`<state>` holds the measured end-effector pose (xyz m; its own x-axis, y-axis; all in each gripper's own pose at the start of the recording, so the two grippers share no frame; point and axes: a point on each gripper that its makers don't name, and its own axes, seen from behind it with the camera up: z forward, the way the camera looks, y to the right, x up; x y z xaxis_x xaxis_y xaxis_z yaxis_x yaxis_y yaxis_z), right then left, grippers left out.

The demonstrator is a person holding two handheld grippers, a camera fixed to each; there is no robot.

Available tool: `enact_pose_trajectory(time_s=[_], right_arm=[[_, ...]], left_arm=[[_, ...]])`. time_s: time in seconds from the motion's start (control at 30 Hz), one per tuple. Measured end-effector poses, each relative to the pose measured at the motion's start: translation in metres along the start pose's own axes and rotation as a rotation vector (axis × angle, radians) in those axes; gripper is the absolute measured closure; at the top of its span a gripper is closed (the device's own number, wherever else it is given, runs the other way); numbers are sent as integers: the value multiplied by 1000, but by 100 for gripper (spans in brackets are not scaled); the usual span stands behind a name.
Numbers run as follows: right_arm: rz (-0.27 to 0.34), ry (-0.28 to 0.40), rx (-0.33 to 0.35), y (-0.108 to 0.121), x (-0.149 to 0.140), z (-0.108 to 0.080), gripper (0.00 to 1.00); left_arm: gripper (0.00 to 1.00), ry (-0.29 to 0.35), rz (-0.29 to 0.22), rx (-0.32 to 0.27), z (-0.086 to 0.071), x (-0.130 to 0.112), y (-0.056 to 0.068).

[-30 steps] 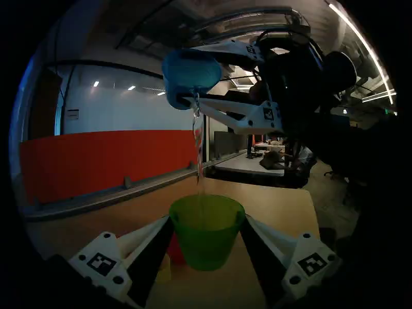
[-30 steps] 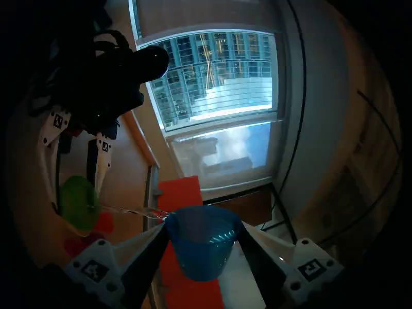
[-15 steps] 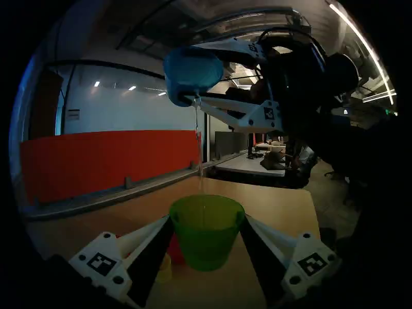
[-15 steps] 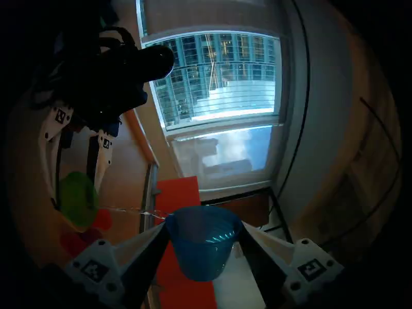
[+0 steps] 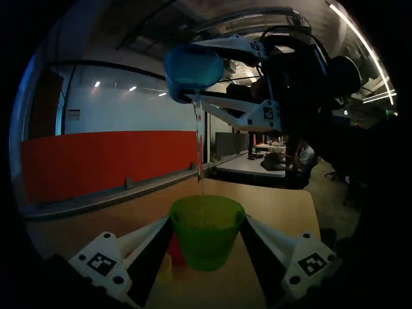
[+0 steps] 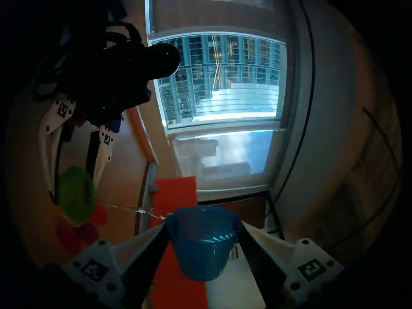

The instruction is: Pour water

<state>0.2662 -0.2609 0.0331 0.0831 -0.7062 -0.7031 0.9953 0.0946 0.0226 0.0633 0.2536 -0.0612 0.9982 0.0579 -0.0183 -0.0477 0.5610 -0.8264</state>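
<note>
My left gripper (image 5: 206,234) is shut on a green plastic cup (image 5: 206,230), held upright low over the wooden table (image 5: 273,203). High above it, the blue cup (image 5: 191,69) is tipped over, gripped by my right gripper. A thin stream of water (image 5: 198,149) falls from its rim into the green cup. In the right gripper view, my right gripper (image 6: 203,247) is shut on the blue cup (image 6: 202,247). From its lip the stream (image 6: 135,209) runs toward the green cup (image 6: 74,193), which my left gripper (image 6: 77,170) holds beyond.
An orange partition (image 5: 103,159) runs along the table's far side. A red cup (image 5: 175,250) and a yellow thing (image 5: 164,269) sit on the table behind the green cup. The person's dark sleeve (image 5: 329,118) fills the right side. A bright window (image 6: 221,92) lies ahead of the right gripper.
The blue cup has stayed tipped above the green cup with little shift. The stream thinned half a second ago and still runs thin. The right gripper view has turned slightly.
</note>
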Motion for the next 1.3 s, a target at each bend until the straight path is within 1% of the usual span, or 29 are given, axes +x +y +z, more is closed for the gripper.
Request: enact_pose_trajectory(time_s=[0.27,0.77,0.93,1.17,1.3], right_arm=[[-32,2,5,2,2,3,8],[-101,3,6,2,9,8,9],[-121,5,6,2,10,9,8],[-165,3,5,1,12,9,9],[-172,4,3,1,13,9,9]], left_arm=[[14,2,0,1,0,0,-1],[14,5,-7,12,0,0,-7],[14,5,-8,11,0,1,-7],[14,6,-7,10,1,2,-6],[14,7,-7,10,1,1,-6]])
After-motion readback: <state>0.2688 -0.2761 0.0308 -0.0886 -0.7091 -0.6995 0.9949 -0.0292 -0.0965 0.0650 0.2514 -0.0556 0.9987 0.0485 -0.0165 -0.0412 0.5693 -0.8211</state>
